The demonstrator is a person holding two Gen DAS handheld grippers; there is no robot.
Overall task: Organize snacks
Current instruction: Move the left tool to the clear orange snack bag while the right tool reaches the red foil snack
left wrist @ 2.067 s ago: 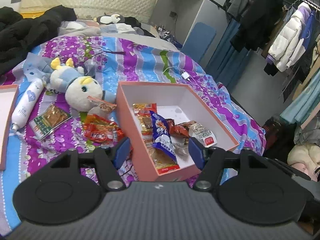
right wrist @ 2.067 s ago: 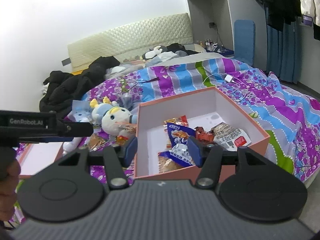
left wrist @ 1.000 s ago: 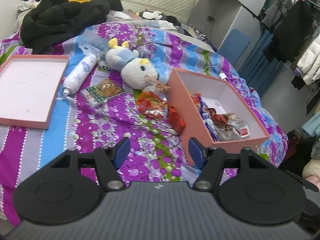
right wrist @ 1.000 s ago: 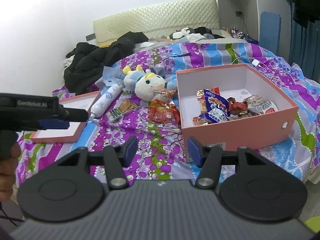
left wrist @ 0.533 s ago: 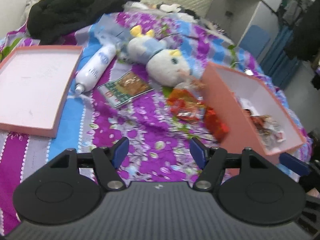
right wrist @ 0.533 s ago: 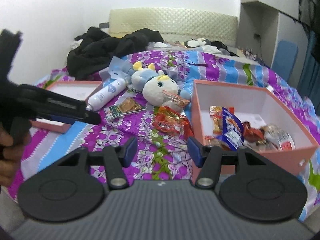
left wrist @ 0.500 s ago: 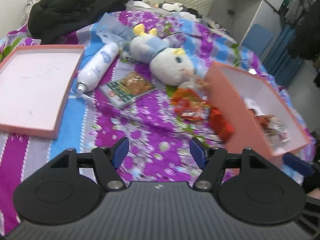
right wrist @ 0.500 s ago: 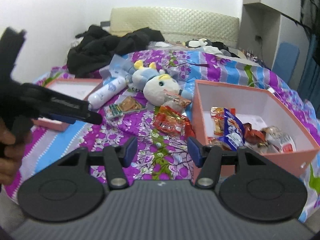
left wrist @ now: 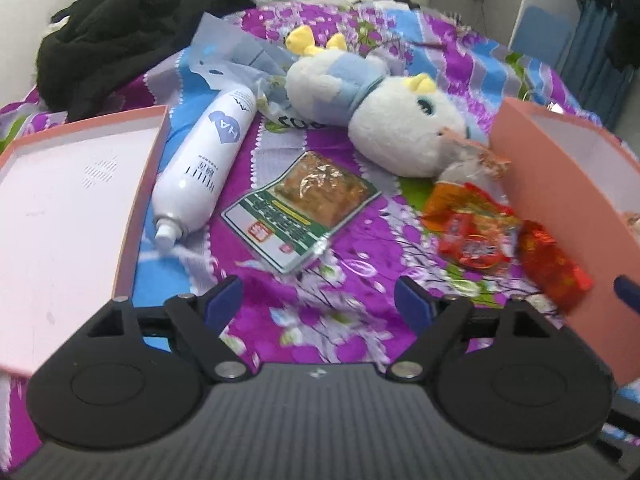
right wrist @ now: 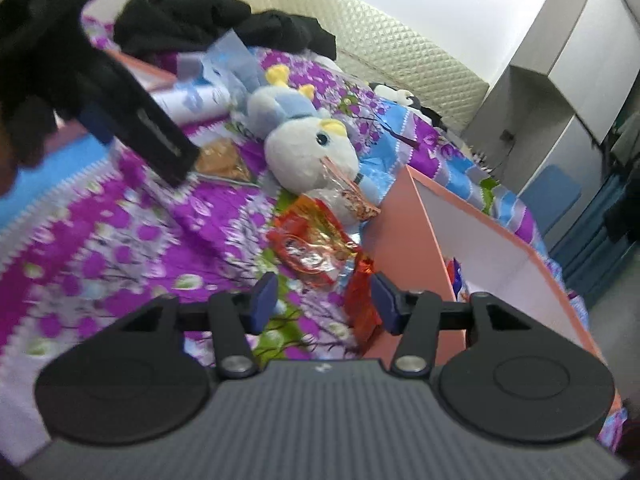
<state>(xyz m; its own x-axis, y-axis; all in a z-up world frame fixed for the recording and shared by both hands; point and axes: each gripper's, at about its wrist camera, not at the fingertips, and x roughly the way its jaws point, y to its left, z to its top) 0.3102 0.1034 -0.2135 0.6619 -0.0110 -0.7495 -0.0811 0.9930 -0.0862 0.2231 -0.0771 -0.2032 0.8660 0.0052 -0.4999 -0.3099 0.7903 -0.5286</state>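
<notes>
A green and clear snack packet (left wrist: 301, 210) lies on the purple bedspread just beyond my left gripper (left wrist: 319, 303), whose jaws are opening with nothing between them. An orange-red snack bag (left wrist: 471, 233) and a red foil packet (left wrist: 554, 263) lie beside the pink box (left wrist: 560, 208). In the right wrist view my right gripper (right wrist: 323, 299) hovers over the orange-red snack bag (right wrist: 310, 246) and the red foil packet (right wrist: 360, 296); its jaws are closing and nothing is between them. The pink box (right wrist: 404, 236) stands at the right.
A white spray bottle (left wrist: 206, 164) and a white and blue plush toy (left wrist: 384, 120) lie past the packets. The pink box lid (left wrist: 68, 208) sits at the left. Black clothes (left wrist: 132, 24) are piled at the back. The left gripper (right wrist: 132, 116) crosses the right wrist view.
Both grippers have dropped closer to the bedspread. The left one has swung left, from the box to the green packet, and its jaws stand wider. The right view has tilted.
</notes>
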